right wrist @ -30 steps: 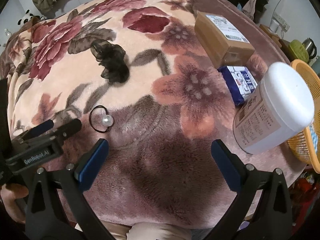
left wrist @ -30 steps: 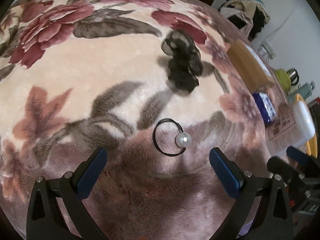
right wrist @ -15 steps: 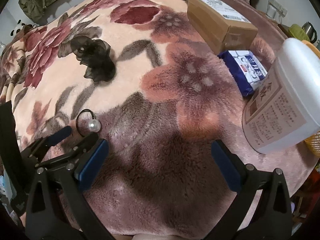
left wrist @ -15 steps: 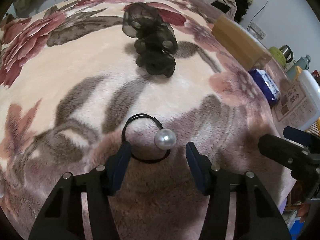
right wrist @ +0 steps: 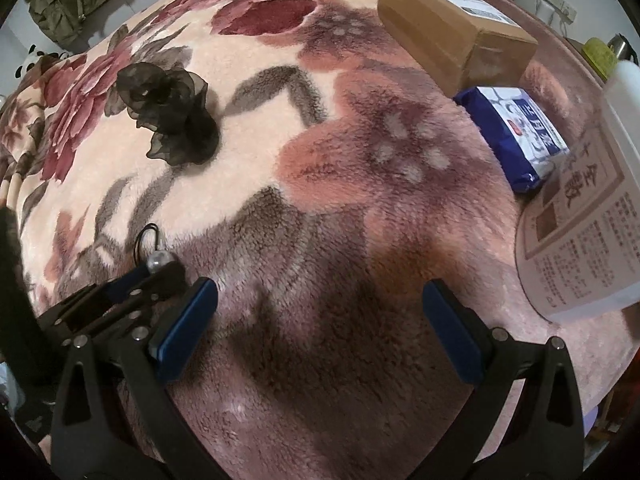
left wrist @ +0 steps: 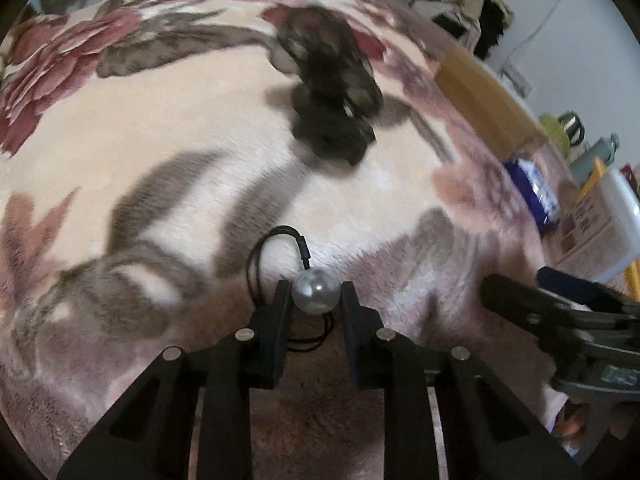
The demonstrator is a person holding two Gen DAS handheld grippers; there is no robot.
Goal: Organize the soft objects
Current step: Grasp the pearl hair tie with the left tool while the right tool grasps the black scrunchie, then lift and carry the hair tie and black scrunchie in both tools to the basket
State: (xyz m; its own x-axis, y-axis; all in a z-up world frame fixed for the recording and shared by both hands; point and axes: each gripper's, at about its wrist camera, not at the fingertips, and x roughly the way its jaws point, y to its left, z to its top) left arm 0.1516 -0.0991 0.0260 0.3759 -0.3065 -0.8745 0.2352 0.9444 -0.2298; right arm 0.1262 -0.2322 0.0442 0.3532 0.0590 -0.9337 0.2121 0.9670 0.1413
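Where the left gripper (left wrist: 315, 295) meets the floral blanket (left wrist: 160, 128), its two black fingers have just been closing and now pinch the pearl bead (left wrist: 316, 295) of the black hair tie (left wrist: 276, 236) between their tips. The thin elastic loop curls out ahead of the jaws and slightly to their left, lying on the plush, while another part trails back under the fingers (partly hidden there). Further ahead of these jaws, well apart from them, sits the black gauze scrunchie (left wrist: 330, 92), blurred in this view, with bare cream pile all the way between.

The right gripper (right wrist: 320, 328) hangs with its blue-padded jaws spread wide over bare mauve plush, nothing between them. Just beyond its left finger, the left gripper's tips and the bead show again. Ahead of the spread jaws the blanket lies open up to the large pink flower print. To their right stands a white labelled container (right wrist: 592, 224), close to the right finger (its top cut off by the view's edge). Beyond it lie a blue packet (right wrist: 516, 132) and, further still, a cardboard box (right wrist: 448, 28), near the blanket's far right edge.
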